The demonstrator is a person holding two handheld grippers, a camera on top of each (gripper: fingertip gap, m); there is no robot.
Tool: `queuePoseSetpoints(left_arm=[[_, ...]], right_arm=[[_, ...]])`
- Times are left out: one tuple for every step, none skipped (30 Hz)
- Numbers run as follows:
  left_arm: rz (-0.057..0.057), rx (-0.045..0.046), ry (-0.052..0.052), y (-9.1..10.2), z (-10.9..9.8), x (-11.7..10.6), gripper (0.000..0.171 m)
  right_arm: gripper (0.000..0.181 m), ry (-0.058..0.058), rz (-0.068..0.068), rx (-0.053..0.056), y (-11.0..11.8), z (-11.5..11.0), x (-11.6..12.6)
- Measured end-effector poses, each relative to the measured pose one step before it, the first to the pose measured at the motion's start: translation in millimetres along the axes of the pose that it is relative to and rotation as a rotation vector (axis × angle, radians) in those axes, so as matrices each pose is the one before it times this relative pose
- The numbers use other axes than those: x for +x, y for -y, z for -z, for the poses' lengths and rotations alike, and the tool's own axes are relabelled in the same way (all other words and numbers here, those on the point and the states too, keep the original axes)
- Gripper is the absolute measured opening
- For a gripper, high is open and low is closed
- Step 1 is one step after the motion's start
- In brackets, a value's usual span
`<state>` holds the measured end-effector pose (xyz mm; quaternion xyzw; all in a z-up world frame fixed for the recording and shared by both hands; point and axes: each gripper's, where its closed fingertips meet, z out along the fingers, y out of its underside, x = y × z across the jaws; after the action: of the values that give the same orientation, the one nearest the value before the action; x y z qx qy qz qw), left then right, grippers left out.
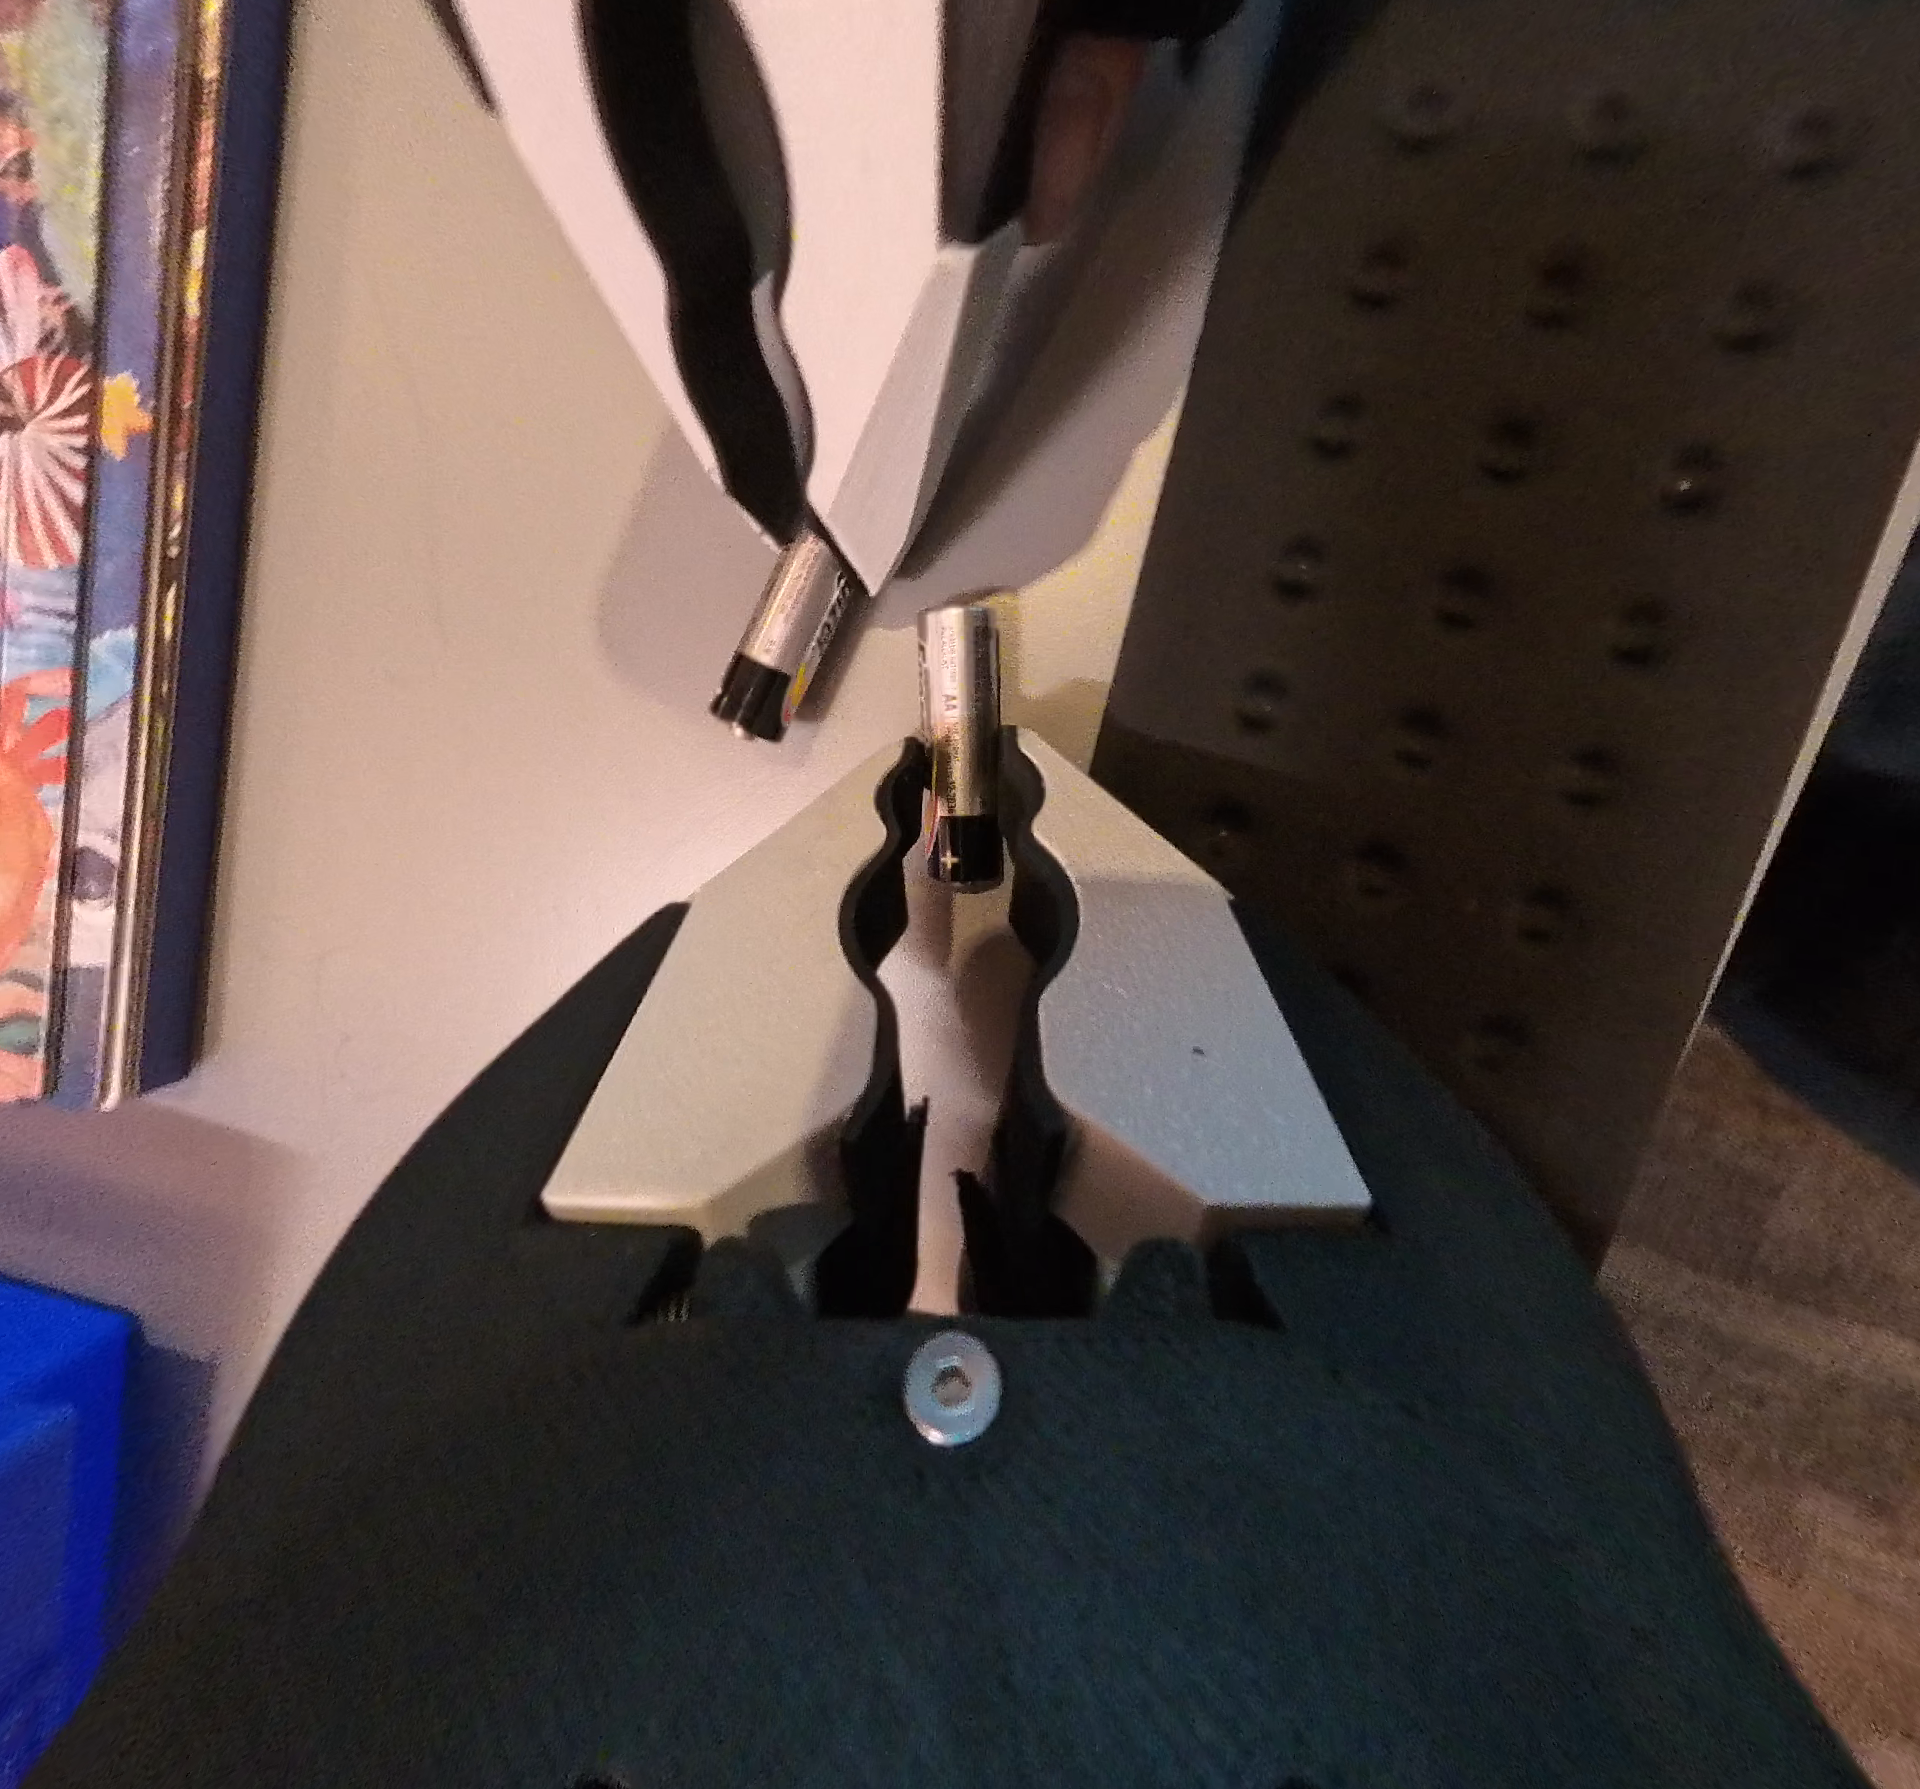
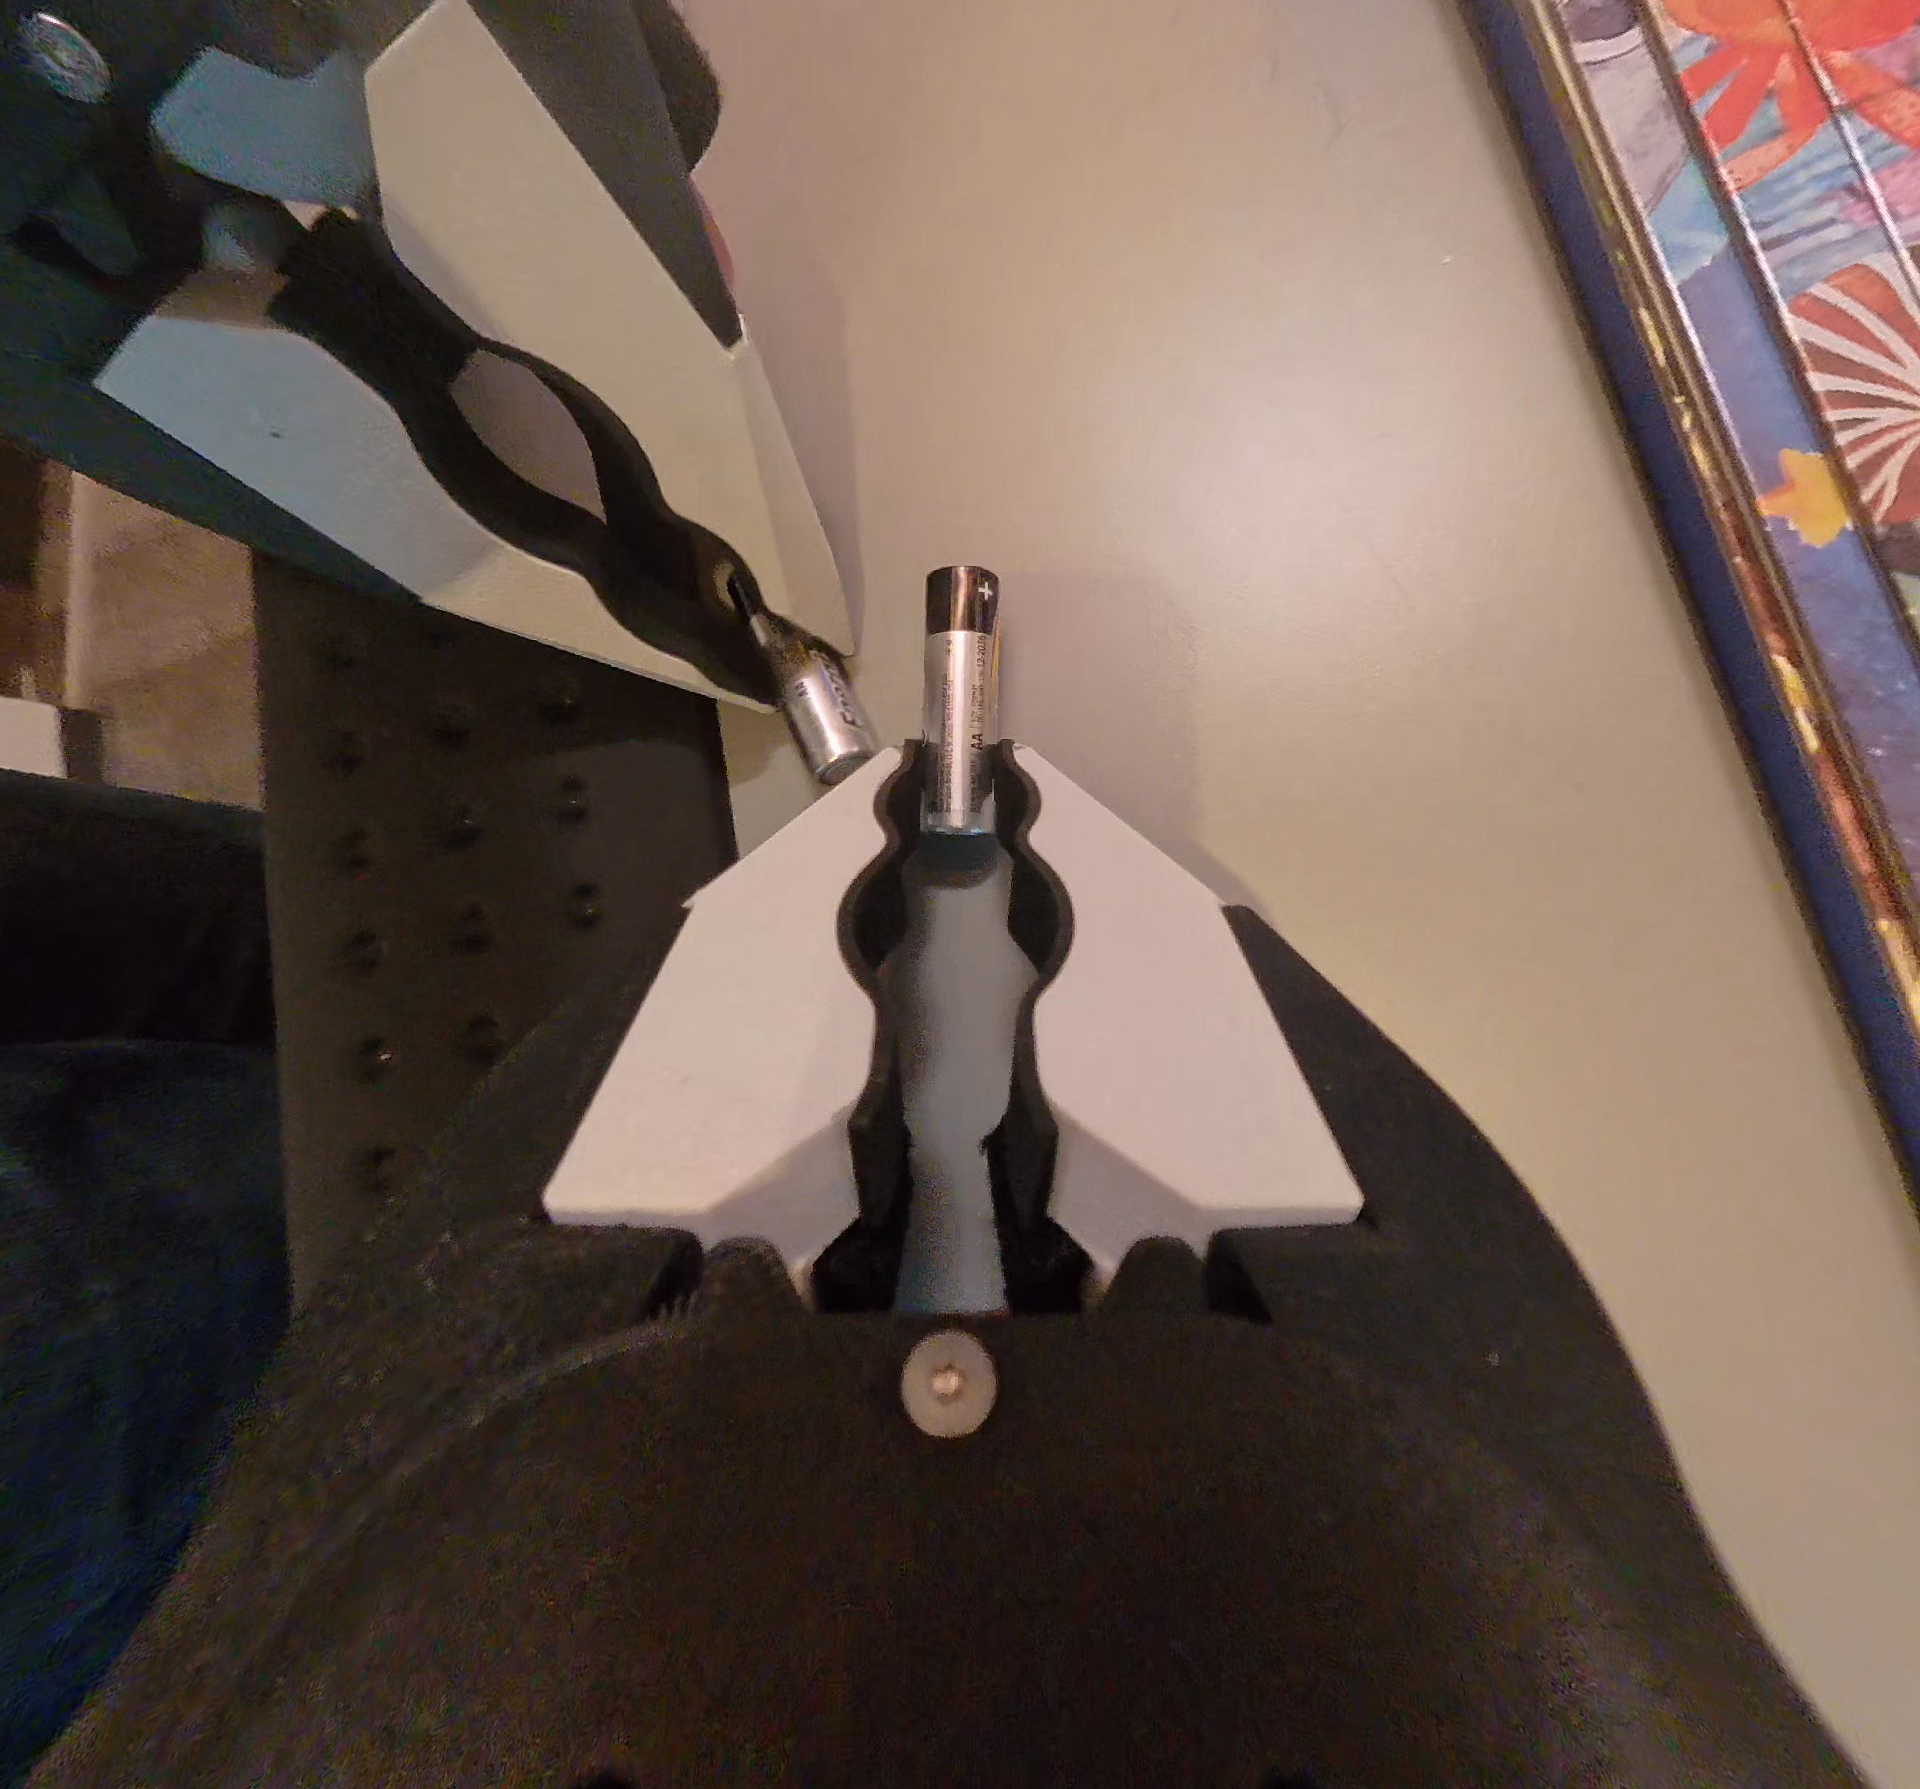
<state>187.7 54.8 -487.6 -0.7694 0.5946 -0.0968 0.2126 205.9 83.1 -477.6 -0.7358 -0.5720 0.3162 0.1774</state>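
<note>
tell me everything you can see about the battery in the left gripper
The battery is a small cylindrical cell with a silver metallic wrap, printed lettering and a black band at its plus end. The left gripper is shut on it near the fingertips, the black end pointing back toward the camera and the silver end sticking out forward. It is held off the pale surface, close to but apart from the right gripper's battery.

left gripper point(image 1: 961, 783) pinching one battery point(image 1: 961, 752), right gripper point(image 2: 961, 783) pinching another battery point(image 2: 961, 700), tips nearly meeting

Open pale tabletop point(image 2: 1195, 389) ahead; framed picture point(image 2: 1766, 389) blocks one side, perforated dark panel point(image 1: 1507, 492) the other.
</note>
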Motion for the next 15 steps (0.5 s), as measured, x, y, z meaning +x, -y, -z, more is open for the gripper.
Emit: queuePoseSetpoints(left_arm=[[0.0515,0.02757,0.0093,2.67,2.83,-2.14,0.011],[0.0518,0.0254,0.0139,2.83,4.79,-3.27,0.011],[0.0327,0.01326,0.0303,1.89,6.81,-4.89,0.011],[0.0401,0.01999,0.023,2.84,9.16,-3.69,0.011],[0.0684,0.031,0.0092,4.06,11.29,-1.78,0.011],[0.0587,0.0353,0.0271,4.35,13.73,-2.76,0.011],[0.0405,0.01784,0.0275,1.71,15.04,-1.23,0.011],[0.0422,0.01705,0.0165,1.33,16.65,1.85,0.011],[0.0456,0.03095,0.0222,3.08,19.13,2.54,0.011],[0.0465,0.02112,0.018,0.73,20.02,4.43,0.011],[0.0431,0.02056,0.0159,-0.7,21.09,6.4,0.011],[0.0381,0.02704,0.0177,-1.28,22.35,7.51,0.011],[0.0369,0.0079,0.0146,-5.44,22.32,8.19,0.011],[0.029,0.00906,0.0214,-6.93,22.82,8.05,0.011],[0.0371,0.01115,0.0189,-7.96,22.98,7.87,0.011]], right_arm=[[0.011,0.0111,-0.016,0.0164,2.34,3.45,-0.84],[0.011,0.0086,-0.0132,0.0235,4.26,4.74,-1.12],[0.011,0.0065,-0.0084,0.0181,4.88,5.53,-1.55],[0.011,0.0043,-0.0026,0.0147,5.15,5.88,-2.11],[0.011,0.0036,0.0047,0.0146,6.66,7.09,-3.15],[0.012,-0.0003,0.0181,0.0126,7.66,7.84,-4.16],[0.012,0.0063,0.0134,0.0074,7.49,7.34,-5.87],[0.012,0.0171,0.0126,0.0146,8.95,7.03,-8.81],[0.012,0.0203,0.0229,0.0084,9.13,6.22,-11.44],[0.012,0.0219,0.0292,-0.0016,8.73,4.55,-13.24],[0.011,0.0313,0.0276,0.0073,10.85,3.57,-15.89],[0.012,0.0338,0.0347,0.0045,11.52,1.74,-17.84],[0.012,0.0304,0.0416,-0.0038,11.58,-0.42,-18.25],[0.011,0.0408,0.043,0.0057,13.73,-1.97,-20.46],[0.011,0.0493,0.0421,0.0073,14.91,-4.24,-21.93]])
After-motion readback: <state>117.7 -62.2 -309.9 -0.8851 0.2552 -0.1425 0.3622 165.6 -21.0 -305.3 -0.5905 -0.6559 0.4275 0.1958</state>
